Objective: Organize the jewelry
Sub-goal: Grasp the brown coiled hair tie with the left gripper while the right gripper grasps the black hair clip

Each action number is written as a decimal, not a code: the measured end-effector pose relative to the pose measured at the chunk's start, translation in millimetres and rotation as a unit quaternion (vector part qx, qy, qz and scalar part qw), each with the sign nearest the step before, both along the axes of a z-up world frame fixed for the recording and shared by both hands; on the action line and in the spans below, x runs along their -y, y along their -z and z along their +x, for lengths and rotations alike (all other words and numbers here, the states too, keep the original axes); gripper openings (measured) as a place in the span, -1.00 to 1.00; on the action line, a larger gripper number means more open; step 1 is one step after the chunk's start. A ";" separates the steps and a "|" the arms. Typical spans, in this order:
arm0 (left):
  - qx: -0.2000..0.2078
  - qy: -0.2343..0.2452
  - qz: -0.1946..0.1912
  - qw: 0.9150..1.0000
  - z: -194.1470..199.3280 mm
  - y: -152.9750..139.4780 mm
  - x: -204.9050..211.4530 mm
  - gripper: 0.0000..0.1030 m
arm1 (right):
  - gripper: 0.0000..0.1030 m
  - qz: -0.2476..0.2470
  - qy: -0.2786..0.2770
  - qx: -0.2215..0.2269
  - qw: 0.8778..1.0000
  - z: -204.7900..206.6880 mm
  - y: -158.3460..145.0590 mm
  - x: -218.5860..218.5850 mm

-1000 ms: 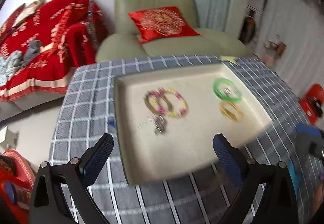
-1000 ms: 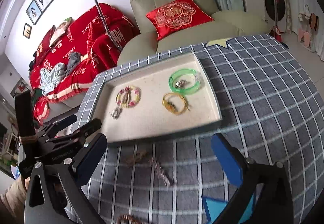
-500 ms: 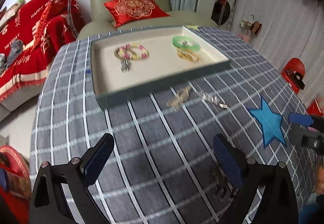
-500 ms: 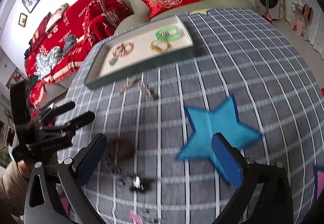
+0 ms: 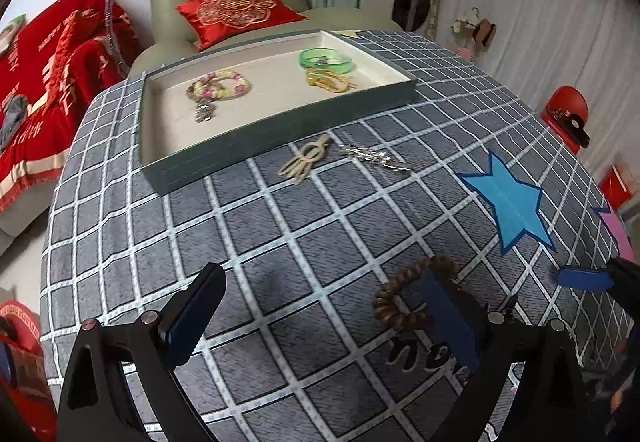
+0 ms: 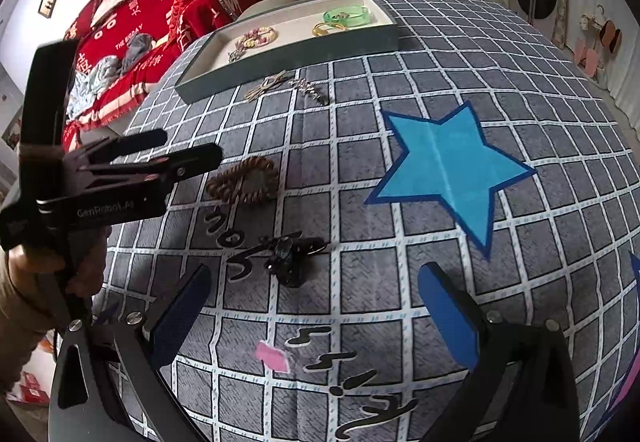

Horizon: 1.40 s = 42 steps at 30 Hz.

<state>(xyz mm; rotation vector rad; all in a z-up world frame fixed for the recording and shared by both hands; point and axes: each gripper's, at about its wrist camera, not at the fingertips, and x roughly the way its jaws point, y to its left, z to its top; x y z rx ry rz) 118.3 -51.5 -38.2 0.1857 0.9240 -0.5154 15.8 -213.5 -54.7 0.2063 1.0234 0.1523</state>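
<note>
A grey tray (image 5: 280,130) with a cream lining holds a pink and yellow bead bracelet (image 5: 220,85), a green bangle (image 5: 325,59) and a gold piece (image 5: 329,81). On the cloth in front of it lie a beige hair clip (image 5: 306,159) and a silver clip (image 5: 375,158). A brown wooden bead bracelet (image 5: 412,298) lies just by the right finger of my open left gripper (image 5: 320,314); it also shows in the right wrist view (image 6: 244,180). A dark ornament (image 6: 290,258) lies ahead of my open right gripper (image 6: 312,314). The tray also shows there (image 6: 288,58).
The round table has a grey checked cloth (image 5: 280,242) with a blue paper star (image 6: 444,170) and a pink scrap (image 6: 272,358) on it. An armchair with a red cushion (image 5: 236,8) and a red-covered sofa (image 5: 48,74) stand behind the table.
Both grippers have pulled back from the tray toward the near side of the table. The brown bracelet and the dark ornament have come into close view. Both stay open.
</note>
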 end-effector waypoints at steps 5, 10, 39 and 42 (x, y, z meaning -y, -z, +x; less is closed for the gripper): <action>0.000 0.024 0.017 1.000 -1.9 7.3 10.6 1.00 | 0.86 -0.013 0.003 0.005 1.000 -1.1 2.0 -6.0; 0.001 0.033 0.034 0.999 -3.8 14.2 16.1 1.00 | 0.48 -0.019 0.010 0.003 1.000 2.7 6.6 -9.2; -0.024 0.030 -0.016 0.999 -18.7 12.9 12.6 -0.47 | -0.29 -0.028 0.006 0.020 0.999 6.8 0.8 -15.7; -0.027 0.022 -0.029 0.999 -19.9 9.5 8.0 -0.47 | -0.29 -0.016 0.010 0.020 1.000 7.2 -2.3 -9.9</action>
